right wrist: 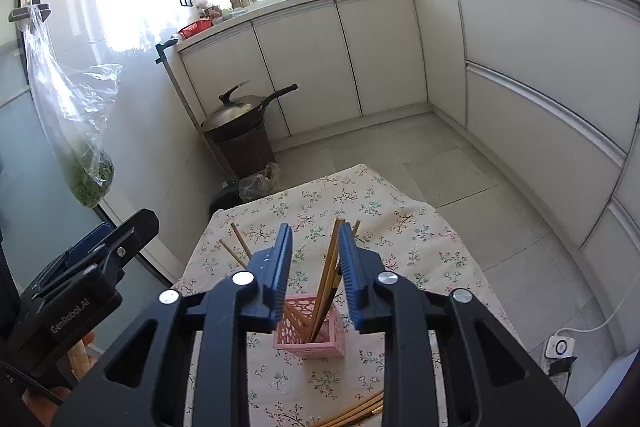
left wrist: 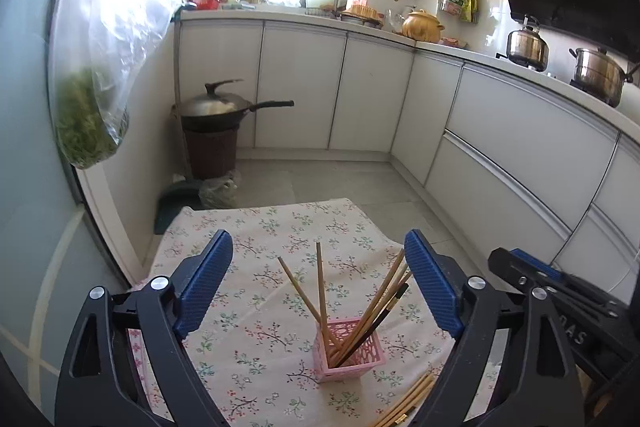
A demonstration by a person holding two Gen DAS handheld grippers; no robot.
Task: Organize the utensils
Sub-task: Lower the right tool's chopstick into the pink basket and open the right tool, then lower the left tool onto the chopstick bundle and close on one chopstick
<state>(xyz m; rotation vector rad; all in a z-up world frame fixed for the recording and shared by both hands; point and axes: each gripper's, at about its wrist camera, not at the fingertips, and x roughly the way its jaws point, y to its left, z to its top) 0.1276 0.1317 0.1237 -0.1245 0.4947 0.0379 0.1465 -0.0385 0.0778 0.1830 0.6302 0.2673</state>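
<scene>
A pink lattice holder [left wrist: 352, 357] stands on the floral tablecloth [left wrist: 272, 227] with several wooden chopsticks [left wrist: 320, 283] and one dark one standing in it. It also shows in the right wrist view [right wrist: 310, 337]. More loose chopsticks [left wrist: 408, 405] lie on the cloth in front of it, also seen in the right wrist view [right wrist: 352, 413]. My left gripper [left wrist: 318, 255] is open and empty, above the holder. My right gripper [right wrist: 314, 243] is partly open with a narrow gap around upright chopstick tops [right wrist: 332, 259]; no grip shows. The right gripper also shows at the right edge of the left wrist view [left wrist: 532, 267].
The small table stands on a grey tile floor [right wrist: 460, 163] ringed by white cabinets [left wrist: 376, 87]. A lidded wok [left wrist: 218, 107] sits on a brown bin at the back left. A plastic bag of greens [left wrist: 88, 123] hangs at left. A white socket unit [right wrist: 560, 347] lies on the floor at right.
</scene>
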